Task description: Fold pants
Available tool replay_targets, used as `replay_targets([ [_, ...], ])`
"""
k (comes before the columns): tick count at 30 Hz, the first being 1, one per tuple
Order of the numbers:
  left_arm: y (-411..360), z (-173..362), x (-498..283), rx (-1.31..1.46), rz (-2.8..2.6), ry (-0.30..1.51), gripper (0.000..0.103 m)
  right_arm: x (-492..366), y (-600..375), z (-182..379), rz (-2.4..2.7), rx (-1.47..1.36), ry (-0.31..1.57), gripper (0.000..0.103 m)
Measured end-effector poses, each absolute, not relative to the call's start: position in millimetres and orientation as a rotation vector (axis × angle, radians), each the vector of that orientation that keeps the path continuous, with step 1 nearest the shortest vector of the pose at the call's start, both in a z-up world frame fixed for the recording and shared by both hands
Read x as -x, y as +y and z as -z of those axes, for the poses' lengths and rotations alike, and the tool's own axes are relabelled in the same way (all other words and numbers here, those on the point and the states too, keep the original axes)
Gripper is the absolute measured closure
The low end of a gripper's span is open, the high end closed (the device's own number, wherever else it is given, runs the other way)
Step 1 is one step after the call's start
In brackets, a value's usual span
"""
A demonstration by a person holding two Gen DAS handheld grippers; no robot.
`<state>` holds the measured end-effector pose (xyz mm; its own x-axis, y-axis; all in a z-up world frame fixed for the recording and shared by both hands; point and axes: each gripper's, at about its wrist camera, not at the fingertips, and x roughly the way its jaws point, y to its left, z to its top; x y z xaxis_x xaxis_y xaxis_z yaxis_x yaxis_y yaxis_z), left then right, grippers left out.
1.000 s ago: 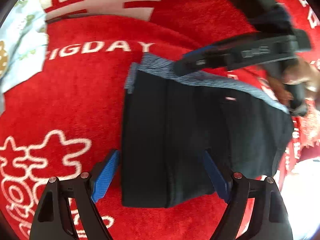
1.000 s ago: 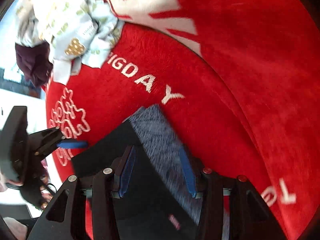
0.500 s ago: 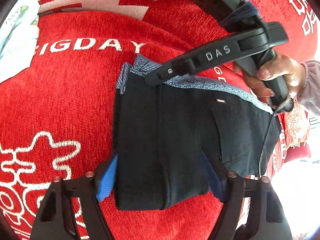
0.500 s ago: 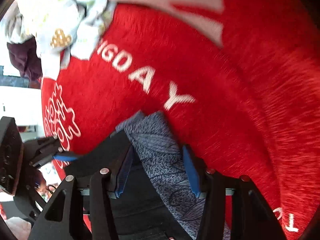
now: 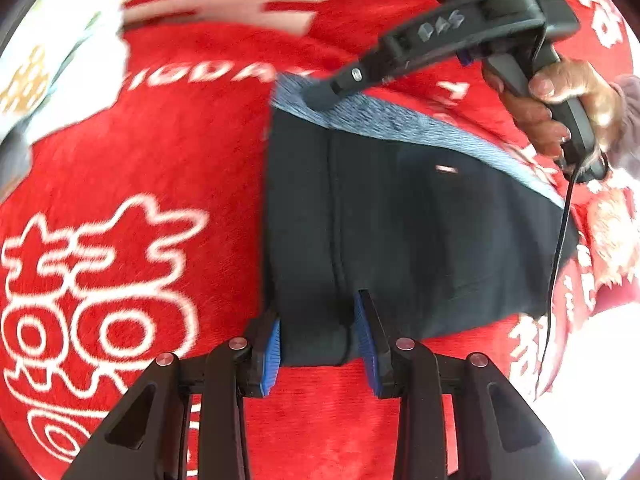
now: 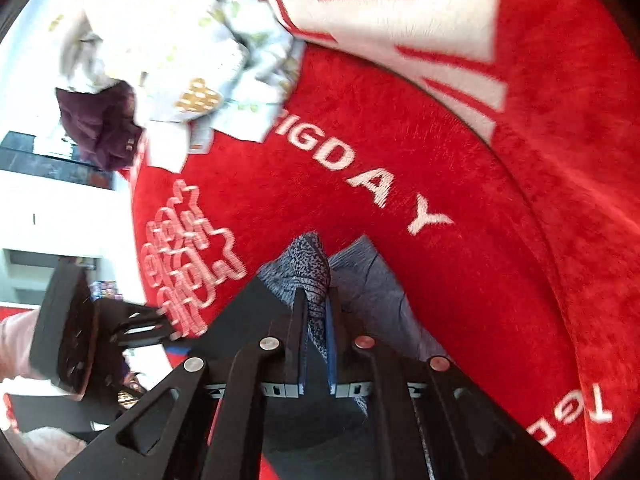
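The pants (image 5: 400,220) are dark navy with a blue-grey patterned waistband (image 5: 400,122), folded flat on the red cloth. My left gripper (image 5: 318,336) is shut on the pants' near edge, bunching a fold between its blue pads. In the right wrist view my right gripper (image 6: 316,312) is shut on the waistband corner (image 6: 308,264), lifting it into a peak. The right gripper also shows in the left wrist view (image 5: 324,94), at the waistband's far left corner, held by a hand (image 5: 568,100).
A red plush cloth with white lettering (image 6: 360,168) covers the surface. A pile of light printed clothes (image 6: 172,52) and a dark maroon garment (image 6: 100,124) lie at the far left. The cloth's edge (image 5: 580,340) lies at the right.
Both grippers have closed: the left narrowed onto the pants' near edge, the right pinched the waistband corner and raised it.
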<state>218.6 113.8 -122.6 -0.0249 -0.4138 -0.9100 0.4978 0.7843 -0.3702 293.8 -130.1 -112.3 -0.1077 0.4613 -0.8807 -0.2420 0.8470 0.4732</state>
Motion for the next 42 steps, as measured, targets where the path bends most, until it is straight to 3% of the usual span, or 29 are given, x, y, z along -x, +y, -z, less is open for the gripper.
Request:
replay_targets([
  [3, 118.7, 113.3, -223.4, -0.033, 0.646, 1.401, 0.067, -296.7, -127.9, 140.0, -0.499, -0.191, 1.587, 0.093],
  [5, 117.6, 100.5, -228.7, -0.038, 0.607, 1.381, 0.067, -294.5, -139.7, 133.0, -0.436, -0.284, 1.545, 0.086],
  [6, 116.3, 92.0, -231.3, -0.026, 0.602, 1.370, 0.061, -290.6, -145.3, 126.6, -0.412, -0.301, 1.533, 0.078],
  [7, 114.2, 84.7, -233.2, -0.020, 0.604, 1.357, 0.041, -284.6, -151.5, 118.5, -0.394, -0.310, 1.523, 0.075],
  [9, 101.5, 67.1, -238.4, -0.027, 0.613, 1.303, 0.030, -265.0, -172.3, 94.5, -0.337, -0.325, 1.487, 0.075],
  [14, 33.4, 83.7, -262.2, -0.091, 0.616, 1.294, 0.030, -190.6, -240.3, 58.9, -0.110, -0.400, 1.440, 0.076],
  [17, 9.7, 124.1, -274.4, -0.184, 0.515, 1.332, 0.030, -153.2, -272.3, 81.9, 0.028, -0.407, 1.492, 0.076],
  [19, 4.0, 122.0, -269.8, -0.242, 0.476, 1.249, 0.020, -137.6, -300.5, 92.9, 0.063, -0.472, 1.424, 0.088],
  [21, 0.3, 125.8, -269.2, -0.329, 0.439, 1.271, 0.020, -129.5, -325.1, 92.5, 0.190, -0.474, 1.386, 0.088],
  [25, 14.0, 105.0, -267.3, -0.277, 0.430, 1.324, 0.021, -77.0, -381.5, 72.4, 0.300, -0.798, 1.261, 0.079],
  [28, 8.3, 79.9, -245.4, -0.247, 0.492, 1.307, 0.021, -12.7, -394.2, 51.6, 0.277, -0.964, 1.195, 0.056],
  [35, -32.1, 107.1, -192.2, -0.285, 0.550, 1.409, 0.020, 109.0, -377.5, 70.8, 0.350, -1.299, 1.149, 0.055],
  [42, -21.7, 104.2, -185.6, -0.274, 0.546, 1.379, 0.017, 127.3, -389.4, 95.3, 0.396, -1.445, 1.017, 0.055],
])
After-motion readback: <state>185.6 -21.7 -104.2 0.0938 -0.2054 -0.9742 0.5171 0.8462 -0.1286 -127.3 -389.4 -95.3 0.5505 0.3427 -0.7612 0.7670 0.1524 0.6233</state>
